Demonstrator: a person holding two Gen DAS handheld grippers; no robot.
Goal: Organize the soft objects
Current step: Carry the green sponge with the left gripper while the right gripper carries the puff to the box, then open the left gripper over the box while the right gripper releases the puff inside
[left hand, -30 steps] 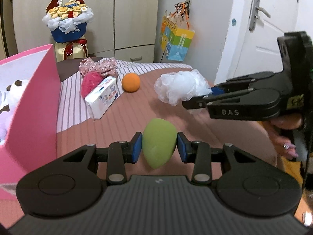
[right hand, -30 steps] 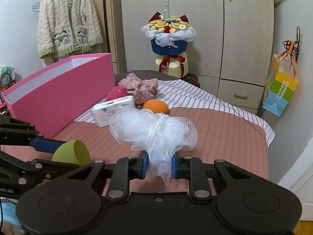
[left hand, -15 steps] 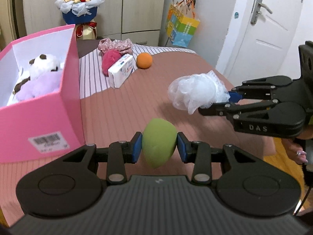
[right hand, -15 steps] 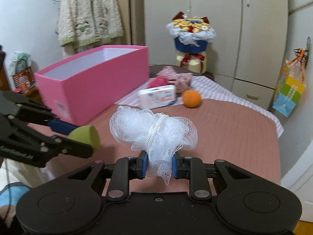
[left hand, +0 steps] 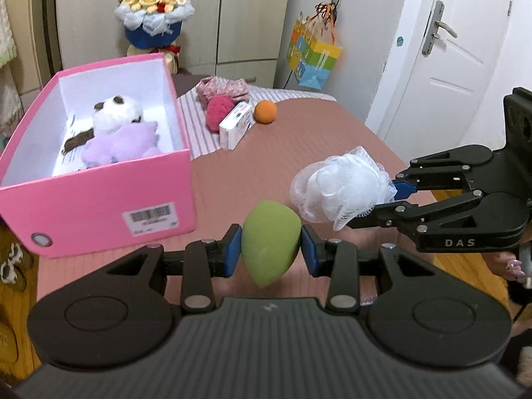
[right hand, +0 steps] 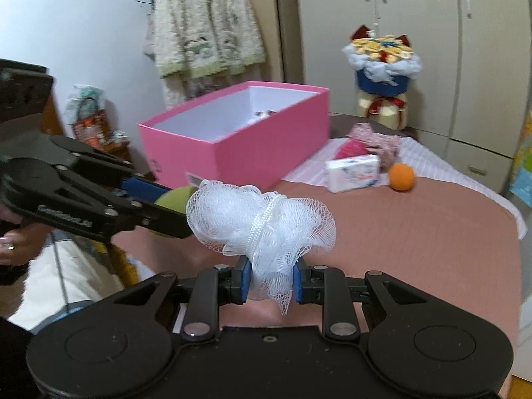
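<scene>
My left gripper (left hand: 270, 251) is shut on a green egg-shaped sponge (left hand: 270, 245) and holds it above the bed, right of the pink box (left hand: 99, 196). My right gripper (right hand: 270, 281) is shut on a white mesh bath puff (right hand: 259, 222), also in the air; it shows in the left wrist view (left hand: 342, 189) just right of the sponge. The open pink box (right hand: 239, 139) holds a panda plush (left hand: 114, 116) and a lilac plush (left hand: 123, 144).
On the bed (left hand: 299, 146) beyond the box lie a pink puff (left hand: 217, 114), a floral cloth (left hand: 222, 86), a white tissue pack (left hand: 236, 124) and an orange ball (left hand: 265, 111). A bouquet (left hand: 153, 23) stands behind. A door (left hand: 449, 53) is at right.
Both grippers have pulled back from the far items and risen, still holding their loads. The pink box's inside has come into the left wrist view.
</scene>
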